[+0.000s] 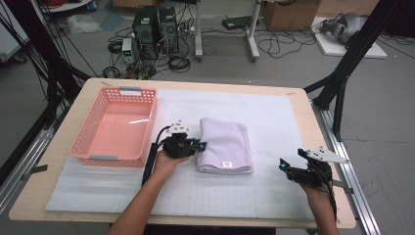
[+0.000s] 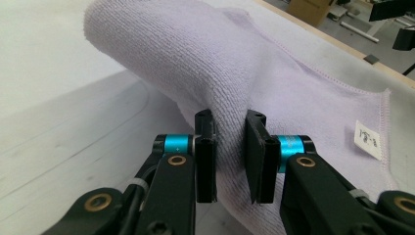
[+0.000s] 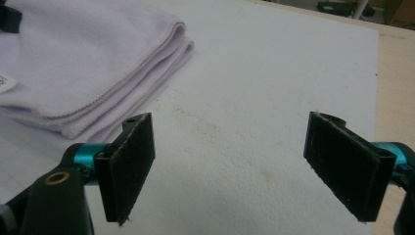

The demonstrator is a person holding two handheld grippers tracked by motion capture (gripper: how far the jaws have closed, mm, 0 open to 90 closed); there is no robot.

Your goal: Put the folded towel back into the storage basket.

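A folded lilac towel [image 1: 225, 144] with a small white label lies in the middle of the white mat [image 1: 274, 117]. My left gripper [image 1: 199, 146] is at the towel's left edge, and in the left gripper view it [image 2: 230, 156] is shut on a raised fold of the towel [image 2: 205, 73], the cloth pinched between both pads. My right gripper [image 1: 288, 164] rests near the mat's right front corner, away from the towel. In the right gripper view it [image 3: 244, 171] stands wide open over bare mat, with the towel [image 3: 83, 63] off to its upper left.
A pink plastic basket [image 1: 93, 147] with nothing in it stands at the left of the mat, close to my left hand. The wooden table edge [image 1: 323, 142] runs just right of my right gripper. Cables and computer boxes lie on the floor beyond.
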